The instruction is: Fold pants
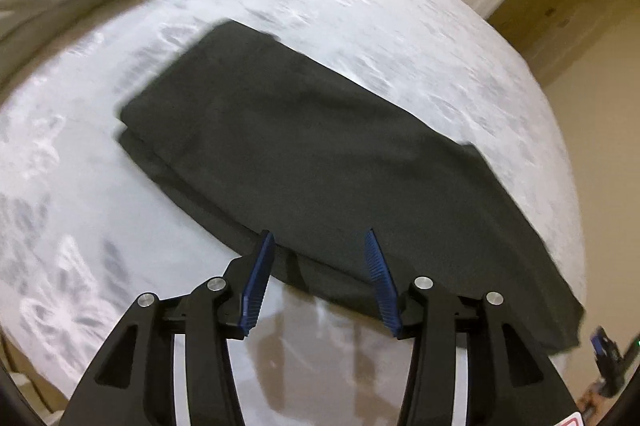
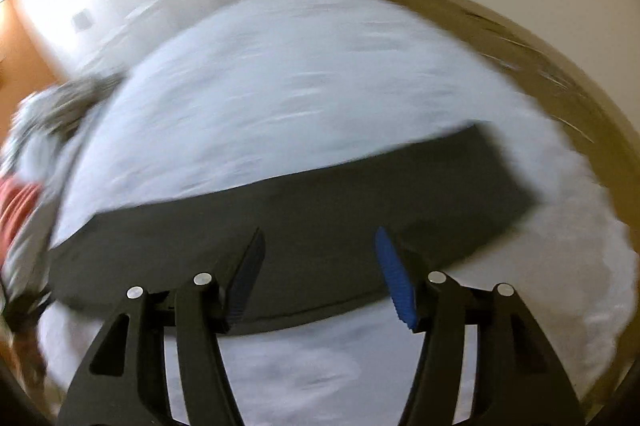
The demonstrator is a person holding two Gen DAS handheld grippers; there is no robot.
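The dark pants [image 1: 320,154] lie folded flat on the pale bed [image 1: 360,26]. The left hand-held gripper [image 1: 320,246] and right hand-held gripper [image 2: 320,246] hang wide apart above their near edge, holding nothing. The right view is blurred.

The matte black plastic left gripper [image 1: 320,238] is showing two forked arms with triangular cut-outs, round silver screw heads at the joints, and ribbed blue fingers [image 1: 258,282]. A red-and-white marking is peeking in at its lower right edge. The matte black plastic right gripper [image 2: 320,238] is showing the same build; one ribbed pad is looking bright blue, the other dark in shadow.
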